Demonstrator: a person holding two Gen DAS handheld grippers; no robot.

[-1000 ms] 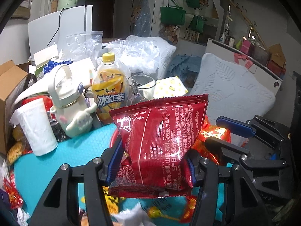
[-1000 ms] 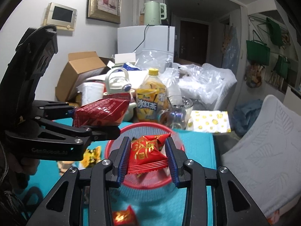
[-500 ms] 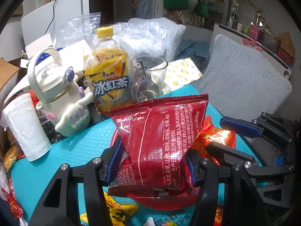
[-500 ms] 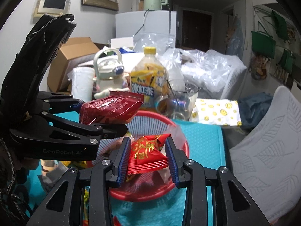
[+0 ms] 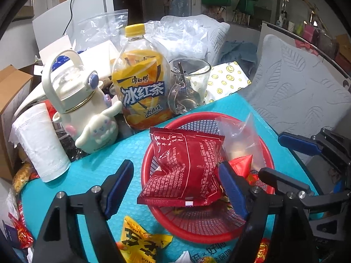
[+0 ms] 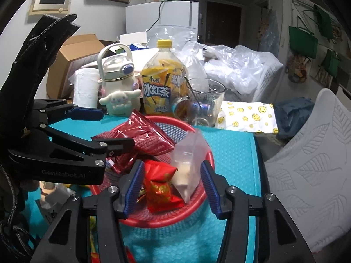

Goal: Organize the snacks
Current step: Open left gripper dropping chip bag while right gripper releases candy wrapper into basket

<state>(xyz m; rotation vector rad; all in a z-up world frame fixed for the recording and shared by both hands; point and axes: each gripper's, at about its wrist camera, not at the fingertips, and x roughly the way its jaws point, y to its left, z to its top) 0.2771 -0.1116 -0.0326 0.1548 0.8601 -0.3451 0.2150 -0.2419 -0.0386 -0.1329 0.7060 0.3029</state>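
On the teal worktop (image 5: 92,171) a red basket (image 6: 197,206) sits in front of the iced-tea bottle (image 5: 140,83). The left gripper (image 5: 175,188) has just spread wide, its dark red packet (image 5: 186,166) lying loose in the basket. The right gripper (image 6: 173,188), jaws just parted, stands clear of the bright red snack (image 6: 162,186) beside a clear bag (image 6: 188,166).
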